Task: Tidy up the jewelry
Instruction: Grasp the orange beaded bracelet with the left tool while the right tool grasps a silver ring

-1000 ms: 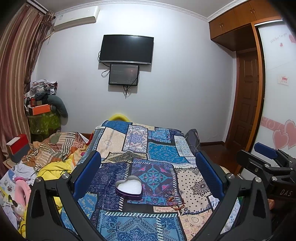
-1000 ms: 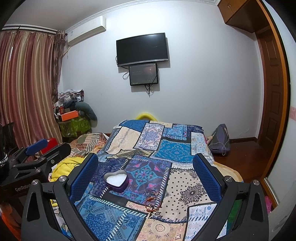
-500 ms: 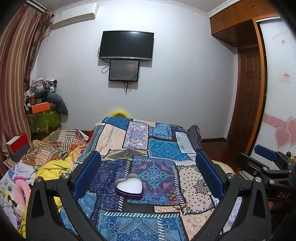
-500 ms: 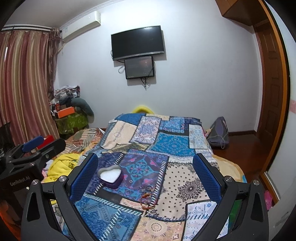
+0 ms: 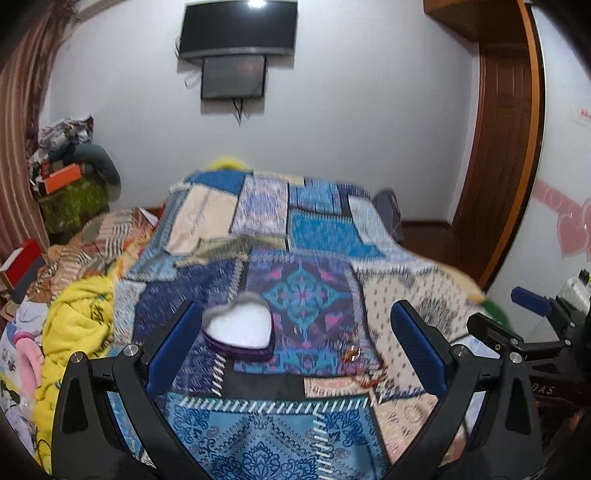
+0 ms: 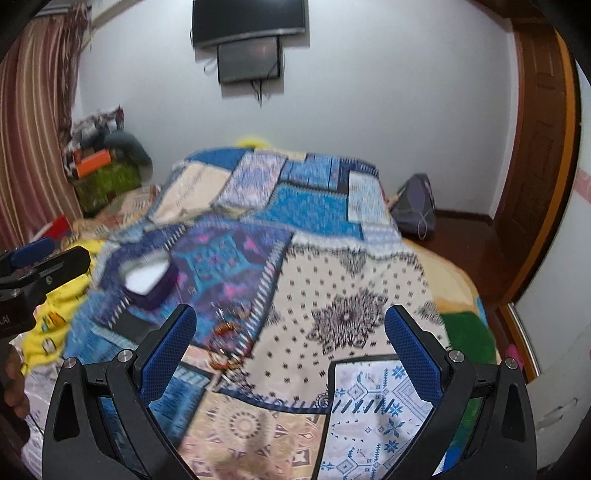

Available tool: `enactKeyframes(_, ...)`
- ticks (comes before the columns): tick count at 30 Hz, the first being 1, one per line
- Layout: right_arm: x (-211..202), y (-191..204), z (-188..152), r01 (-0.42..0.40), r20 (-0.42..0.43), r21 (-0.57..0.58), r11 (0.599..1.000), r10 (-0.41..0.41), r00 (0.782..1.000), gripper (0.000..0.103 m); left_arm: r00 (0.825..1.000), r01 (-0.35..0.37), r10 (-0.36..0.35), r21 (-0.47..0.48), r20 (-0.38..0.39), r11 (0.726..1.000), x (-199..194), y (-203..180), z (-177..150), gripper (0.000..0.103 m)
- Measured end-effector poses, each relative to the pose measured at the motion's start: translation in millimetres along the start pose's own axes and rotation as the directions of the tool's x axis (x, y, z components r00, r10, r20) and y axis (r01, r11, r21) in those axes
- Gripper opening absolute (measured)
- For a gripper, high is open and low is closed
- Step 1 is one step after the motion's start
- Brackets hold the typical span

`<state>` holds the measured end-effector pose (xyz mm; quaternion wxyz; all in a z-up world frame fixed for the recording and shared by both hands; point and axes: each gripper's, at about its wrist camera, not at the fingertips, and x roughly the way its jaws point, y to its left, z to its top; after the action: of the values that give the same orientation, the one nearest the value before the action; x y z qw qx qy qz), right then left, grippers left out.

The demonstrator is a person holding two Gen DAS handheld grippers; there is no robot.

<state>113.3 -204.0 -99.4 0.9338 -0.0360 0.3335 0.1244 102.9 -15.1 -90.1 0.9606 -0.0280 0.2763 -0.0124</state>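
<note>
Two black grippers with blue-padded fingers, both spread wide and holding nothing. Left gripper (image 5: 293,345) above the near part of a blue, purple and cream patchwork bedspread (image 5: 314,229); between its fingers, a heart-shaped purple box with a white lining (image 5: 238,330), lid off, resting flat on the cloth. Just right of the box, small reddish-gold jewelry pieces (image 5: 360,363) loose on the bedspread, apart from the box; blurred, so individual pieces hard to tell. Right gripper (image 6: 290,349) over the cream patterned patch, with the same jewelry (image 6: 225,345) close by its left finger and the heart box (image 6: 149,282) farther off to the left. Tip of the right gripper visible at the right edge of the left view (image 5: 532,301). Heap of yellow cloth (image 5: 79,317) left of the bed. Black wall-mounted television (image 5: 238,27) on the white wall beyond.
</note>
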Motion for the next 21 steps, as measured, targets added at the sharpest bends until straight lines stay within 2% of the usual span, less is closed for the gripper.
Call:
enactKeyframes(3, 16.9, -2.6, -7.7, -0.03, -0.058, -0.01, 0.999, 0.03, 0.998, 0.095, 0.997, -0.001, 0.001, 0.013, -0.074, 1.0, 24.7, -2.1, -12.7, 0.103)
enactKeyframes(5, 30.9, -4.8, -11.8, -0.06, -0.099, -0.008, 0.998, 0.059, 0.993, 0.085, 0.992, -0.001, 0.004, 0.022, -0.123, 1.0, 41.8, -3.6, -22.7, 0.102)
enactKeyframes(6, 37.9, -4.5, -13.4, -0.07, -0.116, -0.004, 0.998, 0.069, 0.991, 0.083, 0.99, 0.0, 0.004, 0.024, -0.14, 1.0, 48.1, -3.7, -26.5, 0.1)
enactKeyframes(8, 48.3, -5.8, -15.8, -0.094, -0.142, 0.007, 0.996, 0.094, 0.985, 0.072, 0.984, -0.002, 0.006, 0.021, -0.18, 1.0, 61.5, -3.6, -33.9, 0.091)
enactKeyframes(10, 57.8, -7.9, -17.3, -0.127, -0.168, 0.024, 0.992, 0.129, 0.977, 0.065, 0.971, 0.022, -0.019, 0.008, -0.239, 1.0, 79.2, -2.5, -41.8, 0.087)
enactKeyframes(12, 65.0, -9.1, -17.9, -0.156, -0.179, 0.045, 0.987, 0.161, 0.97, 0.061, 0.962, 0.04, -0.041, -0.01, -0.272, 0.999, 90.3, -1.5, -46.8, 0.083)
enactKeyframes(14, 71.1, -9.8, -16.7, -0.183, -0.191, 0.06, 0.981, 0.191, 0.963, 0.053, 0.952, 0.06, -0.064, -0.021, -0.301, 0.998, 103.5, -2.6, -50.8, 0.08)
enactKeyframes(19, 89.1, -3.8, -13.7, -0.243, -0.224, 0.07, 0.968, 0.253, 0.941, 0.041, 0.928, 0.11, -0.115, -0.035, -0.354, 0.993, 129.7, -9.9, -56.7, 0.066)
enactKeyframes(21, 93.7, -0.9, -14.2, -0.254, -0.236, 0.063, 0.965, 0.262, 0.936, 0.036, 0.915, 0.137, -0.145, -0.047, -0.378, 0.989, 138.1, -11.9, -59.2, 0.052)
